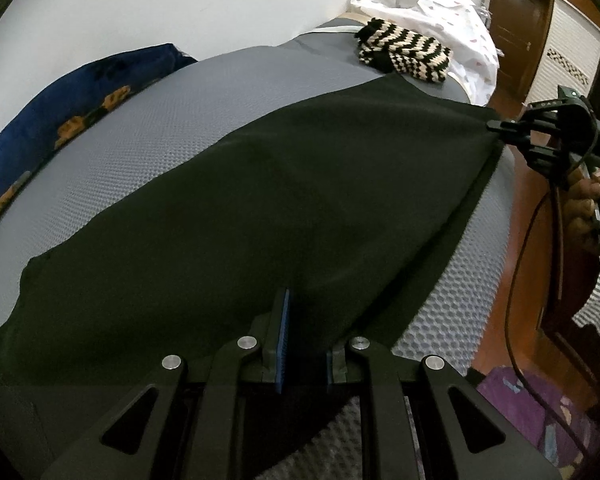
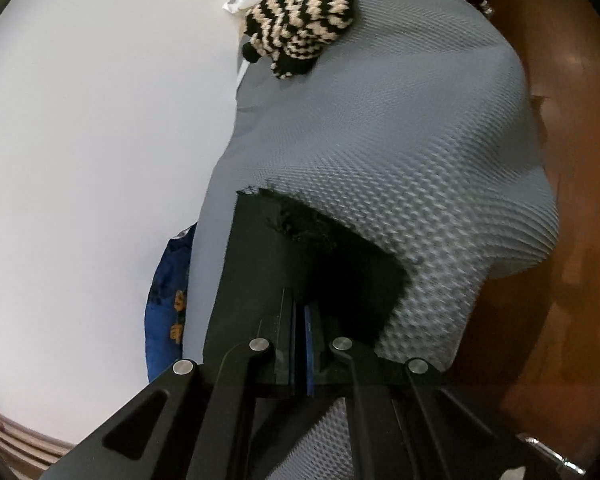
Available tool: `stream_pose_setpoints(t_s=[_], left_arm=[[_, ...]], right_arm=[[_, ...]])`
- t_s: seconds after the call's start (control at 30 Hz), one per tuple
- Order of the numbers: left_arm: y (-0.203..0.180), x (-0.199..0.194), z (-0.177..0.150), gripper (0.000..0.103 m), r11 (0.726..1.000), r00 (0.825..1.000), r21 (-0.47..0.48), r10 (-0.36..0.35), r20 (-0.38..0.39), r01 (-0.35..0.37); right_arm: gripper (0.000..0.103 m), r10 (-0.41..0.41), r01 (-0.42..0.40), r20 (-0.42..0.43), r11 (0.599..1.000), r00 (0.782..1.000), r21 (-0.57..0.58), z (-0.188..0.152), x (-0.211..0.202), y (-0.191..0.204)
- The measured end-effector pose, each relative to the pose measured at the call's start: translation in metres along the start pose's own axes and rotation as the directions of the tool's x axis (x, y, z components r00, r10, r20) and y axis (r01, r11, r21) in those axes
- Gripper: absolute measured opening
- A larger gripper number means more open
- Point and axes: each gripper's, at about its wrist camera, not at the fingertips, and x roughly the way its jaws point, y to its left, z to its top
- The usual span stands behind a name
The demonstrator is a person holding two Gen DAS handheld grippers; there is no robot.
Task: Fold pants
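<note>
The pants (image 1: 260,200) lie flat on the grey bed (image 1: 228,92), long axis running from the near left end to the far right corner by the bed edge. The left tool (image 1: 304,344) is clenched on the near edge of the cloth. The right tool (image 1: 496,126) is clenched on the far corner, at the opposite end of the same long edge; its own view confirms the jaws shut on black fabric (image 2: 300,264). The hand (image 1: 588,196) holding it is off the bed side.

The two tools stand well apart along the long axis, and the edge between them looks taut. A fold probably requires carrying one gripped end over toward the other, or both across the width. The striped knit (image 1: 404,56) lies beyond the far end, near the landing area.
</note>
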Motion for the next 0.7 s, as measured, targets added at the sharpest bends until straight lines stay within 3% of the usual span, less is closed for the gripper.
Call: stream_pose_setpoints(t_s=[0.7], left_arm=[[-0.009, -0.012, -0.020, 0.015, 0.999, 0.999, 0.004, -0.043, 0.019, 0.043]], right_arm=[[0.003, -0.068, 0.068, -0.003, 0.998, 0.998, -0.011, -0.004, 0.003, -0.006]])
